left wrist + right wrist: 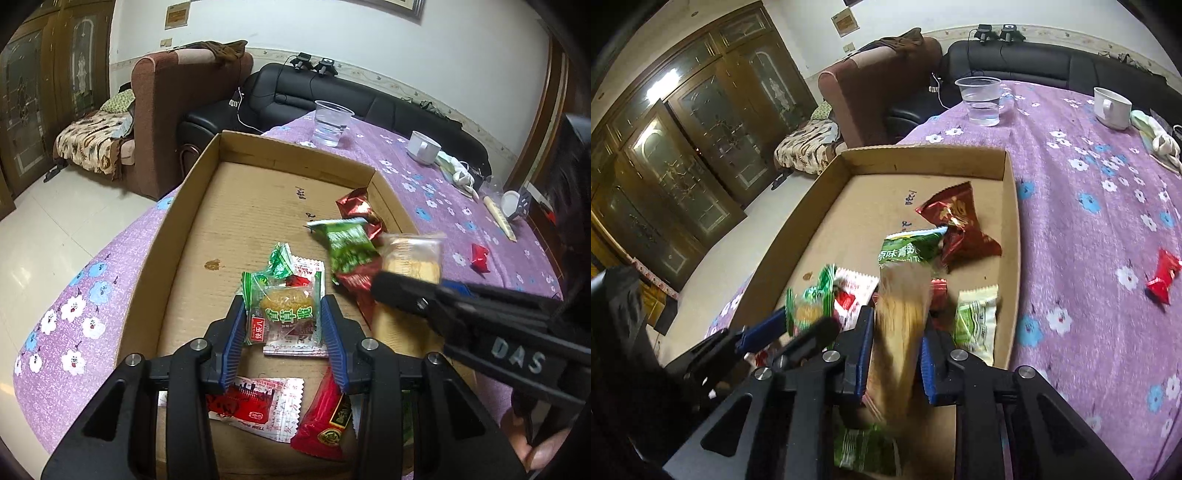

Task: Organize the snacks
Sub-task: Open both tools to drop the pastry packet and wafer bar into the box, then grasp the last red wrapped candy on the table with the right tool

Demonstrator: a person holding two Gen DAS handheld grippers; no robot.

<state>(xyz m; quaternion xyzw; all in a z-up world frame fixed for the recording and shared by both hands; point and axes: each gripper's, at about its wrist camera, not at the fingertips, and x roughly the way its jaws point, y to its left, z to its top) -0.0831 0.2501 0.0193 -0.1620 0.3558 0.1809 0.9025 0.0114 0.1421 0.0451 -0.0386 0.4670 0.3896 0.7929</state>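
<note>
Now biscuit pack (901, 332) btwn right claw (897, 363) pads, over box (923, 155).

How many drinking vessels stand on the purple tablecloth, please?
2. A clear plastic cup with a little water stands just beyond the cardboard box; a white ceramic mug stands farther right. Others may be hidden outside the views.

The left gripper (282, 315) points down and forward, its blue-padded jaws partly apart and pressed on either side of a clear-wrapped cake (286, 308). The right gripper (895, 345) reaches in from the left gripper's right side, also tilted downward, its jaws narrow and clamped on a biscuit pack (901, 325), which shows blurred. Fingertips of a hand (535, 443) show behind it.
</note>
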